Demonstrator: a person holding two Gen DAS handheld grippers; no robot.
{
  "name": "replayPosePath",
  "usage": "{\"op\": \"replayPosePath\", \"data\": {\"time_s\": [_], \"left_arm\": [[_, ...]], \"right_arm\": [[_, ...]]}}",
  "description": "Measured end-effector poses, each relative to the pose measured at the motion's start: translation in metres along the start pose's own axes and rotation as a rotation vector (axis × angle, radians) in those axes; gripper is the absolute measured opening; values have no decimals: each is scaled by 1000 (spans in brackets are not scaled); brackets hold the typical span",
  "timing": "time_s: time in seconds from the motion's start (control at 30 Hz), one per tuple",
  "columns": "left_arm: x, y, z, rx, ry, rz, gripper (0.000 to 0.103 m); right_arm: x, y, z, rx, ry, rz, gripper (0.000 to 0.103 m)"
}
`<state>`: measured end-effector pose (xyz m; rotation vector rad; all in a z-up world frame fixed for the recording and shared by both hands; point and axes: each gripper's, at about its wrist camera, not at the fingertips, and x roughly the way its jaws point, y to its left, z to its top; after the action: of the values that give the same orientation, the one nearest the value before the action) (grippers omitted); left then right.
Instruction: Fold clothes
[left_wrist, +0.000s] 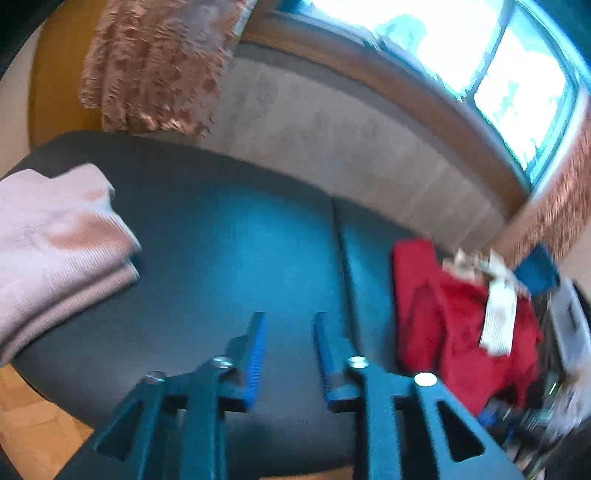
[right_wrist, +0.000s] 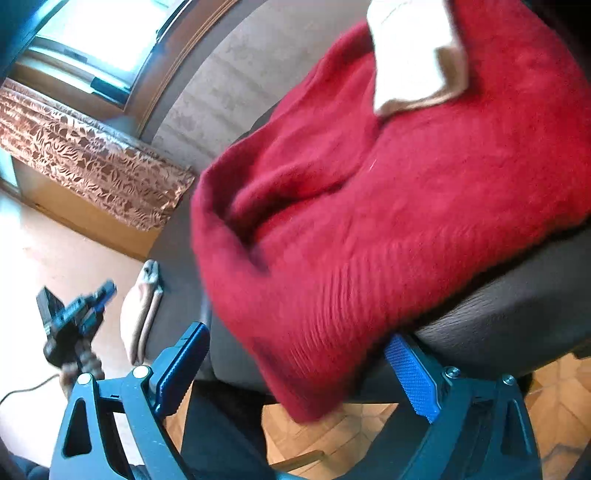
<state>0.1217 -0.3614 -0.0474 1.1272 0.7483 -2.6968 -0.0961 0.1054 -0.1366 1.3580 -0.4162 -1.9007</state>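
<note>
Clothes still to fold lie nearest my right tongs (right_wrist: 295, 373), which stand wide open around the hanging hem of the red sweater (right_wrist: 388, 206) without pinching it, a cream garment (right_wrist: 410, 55) heaped on top. My left tongs (left_wrist: 290, 354) are partly open and empty over the bare dark sofa seat (left_wrist: 229, 236). Farther off, the pink garment (left_wrist: 55, 236) sits folded, so I judge one piece done and at least two left.

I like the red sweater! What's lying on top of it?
A cream knitted garment lies on the red sweater. Whatever the cream piece covers stays hidden.
</note>
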Motion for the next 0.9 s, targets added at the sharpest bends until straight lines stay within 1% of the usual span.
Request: {"op": "replayPosePath", "data": {"time_s": [0.07, 0.13, 0.17, 0.2, 0.27, 0.33, 0.4, 0.43, 0.47, 0.53, 0.6, 0.67, 0.7, 0.73, 0.77, 0.8, 0.83, 0.87, 0.9], "left_arm": [[15, -13, -11, 13, 49, -66, 43], [30, -33, -21, 41, 92, -145, 48], [38, -47, -25, 60, 115, -188, 52], [48, -64, -29, 77, 147, -241, 54], [68, -90, -35, 77, 218, -342, 61], [84, -109, -39, 50, 287, -414, 63], [93, -130, -41, 35, 313, -473, 65], [98, -138, -43, 41, 324, -470, 70], [104, -145, -45, 52, 337, -456, 70], [115, -159, -49, 75, 363, -428, 70], [133, -170, -56, 76, 435, -387, 70], [146, -177, -66, 88, 496, -346, 69], [149, -182, -68, 103, 491, -336, 69], [150, -187, -69, 120, 474, -329, 64], [151, -192, -69, 137, 456, -322, 42], [153, -193, -70, 147, 453, -310, 26], [156, -192, -71, 155, 456, -295, 11], [156, -190, -71, 152, 449, -298, 10], [153, -187, -71, 145, 438, -308, 9]], "right_arm": [[-14, -4, 0, 7, -24, -10, 96], [-35, -8, 4, 12, -80, -43, 96], [-44, -11, 6, 21, -115, -59, 96], [-53, -14, 7, 32, -150, -74, 96], [-59, -22, 8, 62, -172, -80, 97], [-58, -33, 8, 97, -186, -110, 97], [-57, -44, 10, 140, -220, -110, 97], [-55, -51, 11, 170, -241, -81, 97], [-53, -57, 13, 202, -263, -48, 97], [-47, -63, 19, 232, -299, -8, 97], [-41, -66, 27, 228, -347, 10, 97], [-35, -68, 36, 221, -367, 22, 101], [-33, -66, 40, 216, -370, 27, 103], [-30, -64, 43, 212, -366, 4, 103], [-28, -61, 43, 194, -364, -14, 103], [-26, -58, 43, 174, -362, -30, 103], [-23, -54, 44, 134, -341, -52, 103], [-23, -51, 45, 108, -318, -65, 103], [-23, -48, 46, 84, -295, -77, 99]]}}
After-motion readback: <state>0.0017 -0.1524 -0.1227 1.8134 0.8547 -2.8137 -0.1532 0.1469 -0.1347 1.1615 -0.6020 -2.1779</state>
